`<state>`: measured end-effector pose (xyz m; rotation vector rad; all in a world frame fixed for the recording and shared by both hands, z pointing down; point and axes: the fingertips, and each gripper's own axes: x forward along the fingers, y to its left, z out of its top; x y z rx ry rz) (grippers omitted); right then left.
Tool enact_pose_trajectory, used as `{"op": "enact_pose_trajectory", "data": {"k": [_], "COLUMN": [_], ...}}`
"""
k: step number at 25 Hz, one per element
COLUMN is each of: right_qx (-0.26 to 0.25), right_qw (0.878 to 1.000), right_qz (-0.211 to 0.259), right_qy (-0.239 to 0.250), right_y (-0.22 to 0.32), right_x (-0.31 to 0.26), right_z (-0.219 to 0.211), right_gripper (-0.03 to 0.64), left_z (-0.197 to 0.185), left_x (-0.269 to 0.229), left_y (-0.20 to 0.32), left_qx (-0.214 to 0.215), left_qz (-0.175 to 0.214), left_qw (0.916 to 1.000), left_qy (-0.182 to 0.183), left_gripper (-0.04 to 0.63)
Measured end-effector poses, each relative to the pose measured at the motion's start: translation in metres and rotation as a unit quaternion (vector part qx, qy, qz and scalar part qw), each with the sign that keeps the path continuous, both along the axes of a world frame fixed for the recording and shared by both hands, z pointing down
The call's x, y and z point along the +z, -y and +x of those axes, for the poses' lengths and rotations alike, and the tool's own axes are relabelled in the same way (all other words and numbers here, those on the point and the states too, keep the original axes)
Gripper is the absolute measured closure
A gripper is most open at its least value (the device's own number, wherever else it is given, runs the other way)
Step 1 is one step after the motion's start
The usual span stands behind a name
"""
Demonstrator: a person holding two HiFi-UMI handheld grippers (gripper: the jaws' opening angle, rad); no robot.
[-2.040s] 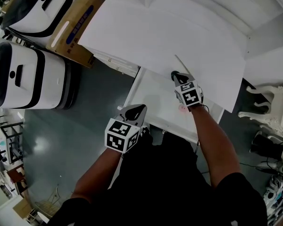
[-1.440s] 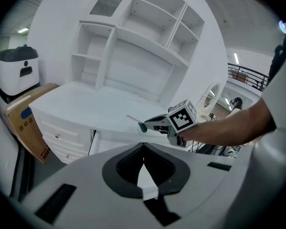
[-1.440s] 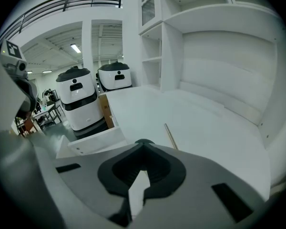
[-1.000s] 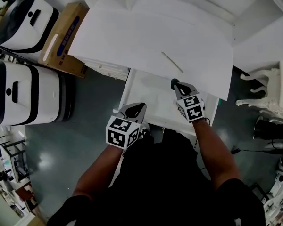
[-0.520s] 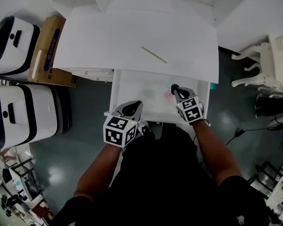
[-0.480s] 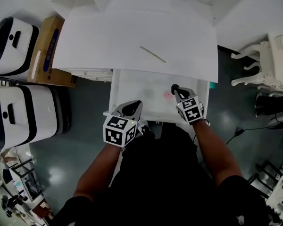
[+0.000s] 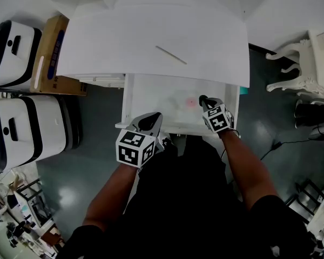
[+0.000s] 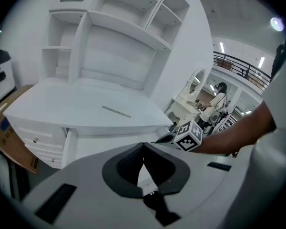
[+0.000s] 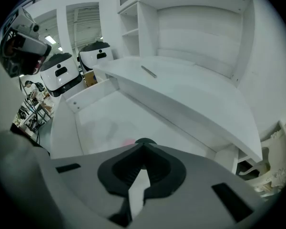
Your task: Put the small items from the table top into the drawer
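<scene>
A thin pale stick (image 7: 171,55) lies on the white table top (image 7: 124,42); it also shows as a stick (image 8: 116,111) in the left gripper view and a stick (image 9: 148,71) in the right gripper view. Below the table edge the drawer (image 7: 146,93) stands pulled out, with a small pink item (image 7: 192,102) on its floor. My right gripper (image 7: 203,99) hangs over the drawer beside that pink item (image 9: 128,141), shut on a small dark rounded item (image 9: 144,141). My left gripper (image 7: 151,121) is shut and empty at the drawer's front left corner.
Two white rounded machines (image 7: 21,128) and a cardboard box (image 7: 49,45) stand left of the desk. A white ornate chair (image 7: 308,63) is on the right. White shelves (image 8: 114,32) rise behind the table top. Small side drawers (image 8: 38,140) sit under its left end.
My right gripper has come off the table top and down over the open drawer, carrying the dark item. The left gripper has shifted a little. The stick stayed put.
</scene>
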<state>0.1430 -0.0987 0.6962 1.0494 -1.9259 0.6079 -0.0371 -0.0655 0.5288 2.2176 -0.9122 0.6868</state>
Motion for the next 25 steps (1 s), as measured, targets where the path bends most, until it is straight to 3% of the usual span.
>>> {"op": "enact_pose_trajectory", "data": {"k": [16, 25], "right_qx": [-0.009, -0.003], "right_qw": [0.996, 0.996], "right_qz": [-0.08, -0.078], "right_qy": [-0.048, -0.048], "right_y": [-0.005, -0.004], "right_x": [0.071, 0.069], "right_z": [0.016, 0.017], "right_gripper": [0.591, 0.589], "left_z": [-0.014, -0.01], "left_x": [0.007, 0.002], "left_y": [-0.008, -0.009], "left_qx": [-0.029, -0.026], "left_qz": [-0.015, -0.01], "left_qw": [0.9993, 0.9996], "left_qy": [0.016, 0.01], "left_gripper": [0.592, 0.592]}}
